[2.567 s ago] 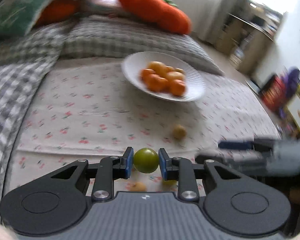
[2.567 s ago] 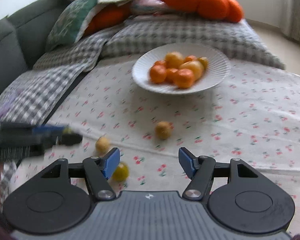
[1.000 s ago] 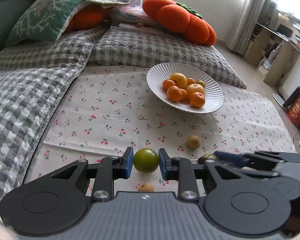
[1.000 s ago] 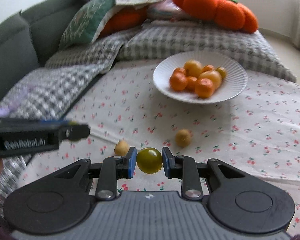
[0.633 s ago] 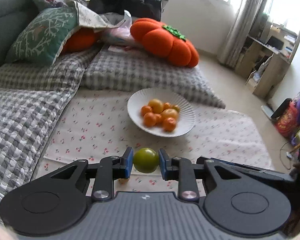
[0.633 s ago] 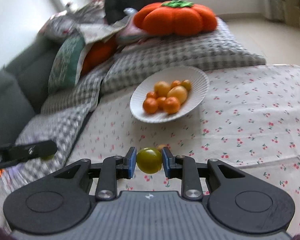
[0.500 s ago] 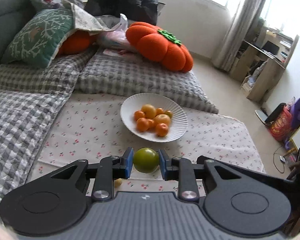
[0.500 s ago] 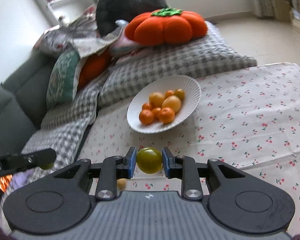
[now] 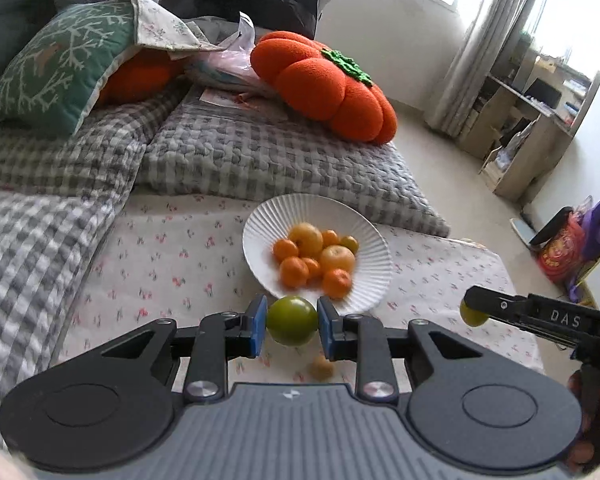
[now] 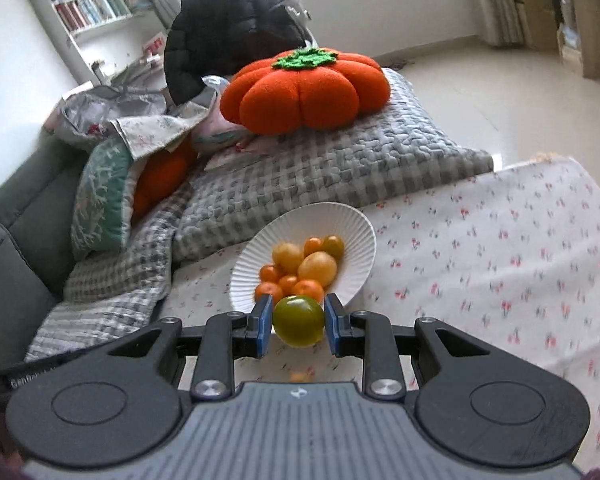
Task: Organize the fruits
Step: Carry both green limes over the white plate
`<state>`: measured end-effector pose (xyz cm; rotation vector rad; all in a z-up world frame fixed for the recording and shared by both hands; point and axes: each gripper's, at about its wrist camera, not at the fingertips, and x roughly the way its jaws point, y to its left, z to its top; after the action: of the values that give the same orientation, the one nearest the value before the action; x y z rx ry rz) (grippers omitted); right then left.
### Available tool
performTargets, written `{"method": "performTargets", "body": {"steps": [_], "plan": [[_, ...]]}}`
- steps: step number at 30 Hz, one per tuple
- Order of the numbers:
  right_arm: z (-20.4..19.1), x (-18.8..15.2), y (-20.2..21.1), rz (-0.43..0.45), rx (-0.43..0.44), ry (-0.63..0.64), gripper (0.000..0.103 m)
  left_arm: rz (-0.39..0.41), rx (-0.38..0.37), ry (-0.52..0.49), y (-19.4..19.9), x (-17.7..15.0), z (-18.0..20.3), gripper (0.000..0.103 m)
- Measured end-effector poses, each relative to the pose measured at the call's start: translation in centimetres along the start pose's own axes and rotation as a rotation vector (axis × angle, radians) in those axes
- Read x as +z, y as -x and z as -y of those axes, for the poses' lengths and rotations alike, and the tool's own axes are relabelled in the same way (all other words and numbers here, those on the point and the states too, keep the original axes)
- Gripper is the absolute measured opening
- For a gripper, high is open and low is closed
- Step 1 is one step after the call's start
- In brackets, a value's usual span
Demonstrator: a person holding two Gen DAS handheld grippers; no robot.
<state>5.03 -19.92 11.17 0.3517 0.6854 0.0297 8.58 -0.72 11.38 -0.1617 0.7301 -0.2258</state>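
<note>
My left gripper is shut on a green fruit, held in the air in front of the white ribbed plate, which holds several orange and yellow fruits. My right gripper is shut on a yellow-green fruit, also held above the cloth just before the same plate. In the left wrist view the right gripper shows at the right with its fruit. A small brownish fruit lies on the cherry-print cloth below the left gripper.
Grey checked cushions lie behind the plate. An orange pumpkin pillow and a green patterned pillow sit beyond them. A sofa is at the left. Shelves and bags stand on the floor at the right.
Both grippers have risen with their fruits and tilted up, so the plate sits lower and nearer the fingertips. The right gripper has swung a bit left toward the plate.
</note>
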Motion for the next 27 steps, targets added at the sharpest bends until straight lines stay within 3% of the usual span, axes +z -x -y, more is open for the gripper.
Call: {"method": "performTargets", "body": {"steps": [10, 14, 19, 27], "plan": [[0.2, 2.9, -11.3, -0.117, -0.114, 0.168, 0.025, -0.035, 0.058, -0.021, -12.0, 4.5, 0.2, 0.020], [-0.3, 3.7, -13.9, -0.097, -0.060, 0.207, 0.025, -0.012, 0.044, -0.044, -15.2, 5.5, 0.3, 0.020], [0.4, 4.1, -17.1, -0.083, -0.035, 0.189, 0.025, -0.050, 0.031, 0.001, -19.1, 5.6, -0.6, 0.020], [-0.8, 5.2, -19.4, -0.034, 0.012, 0.223, 0.025, -0.038, -0.006, 0.043, -21.0, 6.5, -1.7, 0.020]]}}
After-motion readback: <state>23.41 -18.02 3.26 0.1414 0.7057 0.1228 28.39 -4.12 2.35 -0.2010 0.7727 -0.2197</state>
